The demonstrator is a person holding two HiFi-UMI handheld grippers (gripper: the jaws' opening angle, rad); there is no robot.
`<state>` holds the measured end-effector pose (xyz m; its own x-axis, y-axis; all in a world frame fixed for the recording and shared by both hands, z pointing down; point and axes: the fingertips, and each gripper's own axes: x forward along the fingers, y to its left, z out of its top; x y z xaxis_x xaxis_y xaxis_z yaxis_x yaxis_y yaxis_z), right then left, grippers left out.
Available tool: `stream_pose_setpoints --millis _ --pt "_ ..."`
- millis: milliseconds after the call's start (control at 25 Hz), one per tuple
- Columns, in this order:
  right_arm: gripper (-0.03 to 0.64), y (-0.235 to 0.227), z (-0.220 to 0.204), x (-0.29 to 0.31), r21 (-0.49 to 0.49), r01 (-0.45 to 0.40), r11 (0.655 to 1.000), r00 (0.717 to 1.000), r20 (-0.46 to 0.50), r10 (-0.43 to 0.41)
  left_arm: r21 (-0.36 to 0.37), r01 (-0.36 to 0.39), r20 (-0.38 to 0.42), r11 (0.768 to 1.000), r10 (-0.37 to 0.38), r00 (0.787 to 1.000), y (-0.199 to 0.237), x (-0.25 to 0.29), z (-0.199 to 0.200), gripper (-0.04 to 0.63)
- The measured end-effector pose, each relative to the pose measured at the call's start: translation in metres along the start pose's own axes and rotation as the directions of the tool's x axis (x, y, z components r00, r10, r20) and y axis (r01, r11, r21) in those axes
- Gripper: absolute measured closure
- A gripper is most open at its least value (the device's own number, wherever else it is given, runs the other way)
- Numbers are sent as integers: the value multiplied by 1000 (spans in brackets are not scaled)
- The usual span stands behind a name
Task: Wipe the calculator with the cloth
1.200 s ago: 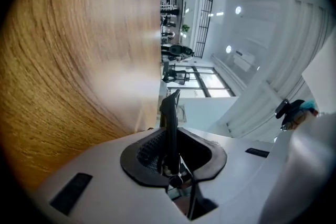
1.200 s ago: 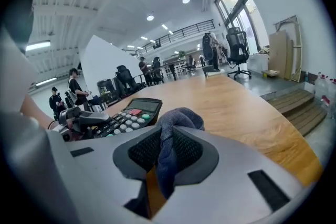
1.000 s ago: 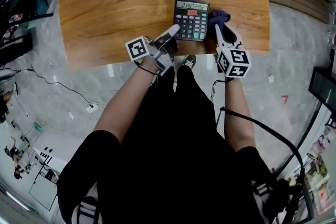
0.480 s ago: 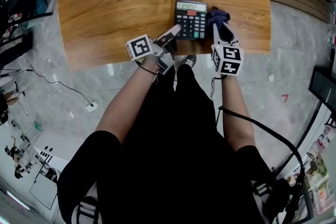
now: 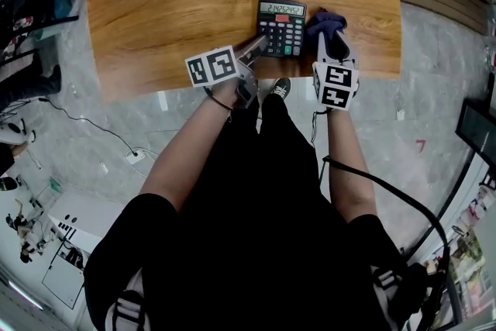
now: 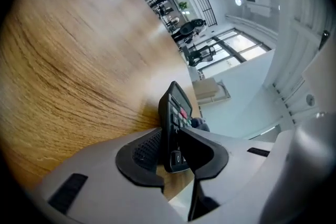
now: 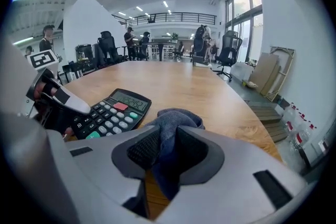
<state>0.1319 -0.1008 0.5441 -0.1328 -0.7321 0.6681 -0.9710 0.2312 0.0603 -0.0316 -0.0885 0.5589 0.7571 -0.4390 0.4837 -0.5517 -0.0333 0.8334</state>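
A black calculator with a lit display lies flat near the front edge of the wooden table. My left gripper is at its near left corner. In the left gripper view the calculator stands edge-on between the jaws of the left gripper, which are opening and no longer pinch it. Just right of the calculator, my right gripper is shut on a dark blue cloth. The right gripper view shows the cloth bunched between the pads, with the calculator and the left gripper to its left.
The table's front edge runs just under both grippers, with the person's legs and a shoe below it. Bare wood stretches left and beyond the calculator. Office chairs and people stand far behind the table.
My left gripper has rolled at the calculator's corner, so its marker cube now faces more upward. The right gripper with the cloth has edged slightly left. The calculator stays in place.
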Motion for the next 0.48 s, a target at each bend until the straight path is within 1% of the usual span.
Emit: stream_pose_setpoints --millis 80,160,240,320,480 --pt "552 -5 -2 -1 0 7 1000 1000 -6 -7 30 -15 2 999 15 1000 -1 -1 1 500" --pt "547 -10 -1 -3 -1 8 1000 1000 -7 -8 89 -41 6 995 41 999 -3 -3 3 499" --pt "525 -11 3 -6 3 4 1000 1000 1 -4 164 -71 12 984 70 997 -6 -7 5 499" --pt "504 -13 6 -8 8 3 1000 1000 10 -3 223 -94 16 970 93 996 -9 -10 6 497" --pt "495 -18 11 -12 15 11 1000 1000 19 -12 298 -151 19 942 152 988 -8 -14 7 490"
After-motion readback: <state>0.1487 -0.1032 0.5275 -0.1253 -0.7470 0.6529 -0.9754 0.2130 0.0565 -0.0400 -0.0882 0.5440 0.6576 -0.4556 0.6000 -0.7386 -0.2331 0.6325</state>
